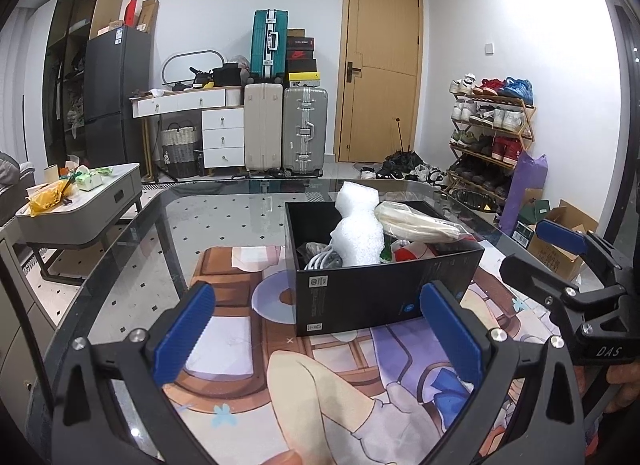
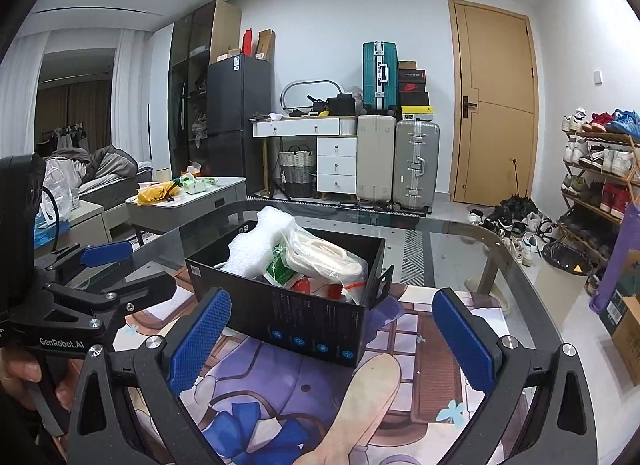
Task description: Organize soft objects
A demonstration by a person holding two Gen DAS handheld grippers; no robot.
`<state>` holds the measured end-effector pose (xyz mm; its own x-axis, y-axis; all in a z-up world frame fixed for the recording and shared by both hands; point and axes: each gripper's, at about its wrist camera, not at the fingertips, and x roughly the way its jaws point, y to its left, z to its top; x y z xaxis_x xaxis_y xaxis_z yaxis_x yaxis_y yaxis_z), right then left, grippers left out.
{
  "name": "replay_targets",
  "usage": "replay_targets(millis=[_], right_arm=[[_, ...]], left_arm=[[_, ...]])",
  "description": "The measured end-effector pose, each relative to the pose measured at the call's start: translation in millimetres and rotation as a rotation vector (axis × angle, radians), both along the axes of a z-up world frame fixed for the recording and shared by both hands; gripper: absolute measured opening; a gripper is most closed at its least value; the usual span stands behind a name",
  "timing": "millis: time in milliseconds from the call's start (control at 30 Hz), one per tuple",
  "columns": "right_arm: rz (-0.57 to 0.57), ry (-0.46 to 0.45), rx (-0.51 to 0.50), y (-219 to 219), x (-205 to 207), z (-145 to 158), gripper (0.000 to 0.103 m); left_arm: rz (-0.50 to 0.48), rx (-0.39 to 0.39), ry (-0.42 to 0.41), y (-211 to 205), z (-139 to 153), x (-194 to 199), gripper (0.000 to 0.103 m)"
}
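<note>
Writing: "GenRobot.AI" on left claw (image 2: 132, 265), "DAS" on right claw (image 1: 560, 249) | Claws: both spread, empty | Black box (image 1: 384, 289) at 12 o'clock on mat (image 1: 240, 345), holding white foam (image 1: 358, 225) and bagged soft items (image 1: 416, 223) | Glass surface (image 1: 224, 217) bare from 9 to 11 o'clock, edge beyond.

The black box (image 1: 384, 285) walls hide the lower parts of the white foam roll (image 1: 358, 227) and the grey cable (image 1: 320, 259). The red-and-white item (image 1: 412, 251) beneath the bagged cream cloth (image 1: 416, 221) cannot be identified. Print on the box is too small to read.
</note>
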<state>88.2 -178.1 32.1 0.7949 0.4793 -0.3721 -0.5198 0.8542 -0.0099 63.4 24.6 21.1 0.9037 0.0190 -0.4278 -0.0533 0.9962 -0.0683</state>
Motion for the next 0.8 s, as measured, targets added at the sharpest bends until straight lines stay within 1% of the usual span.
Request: replay_targets(millis=[800], right_arm=[[-0.002, -0.003, -0.002, -1.2, -0.5, 0.0, 0.102]], left_arm=[[0.005, -0.002, -0.006, 0.0, 2.3, 0.8, 0.103]])
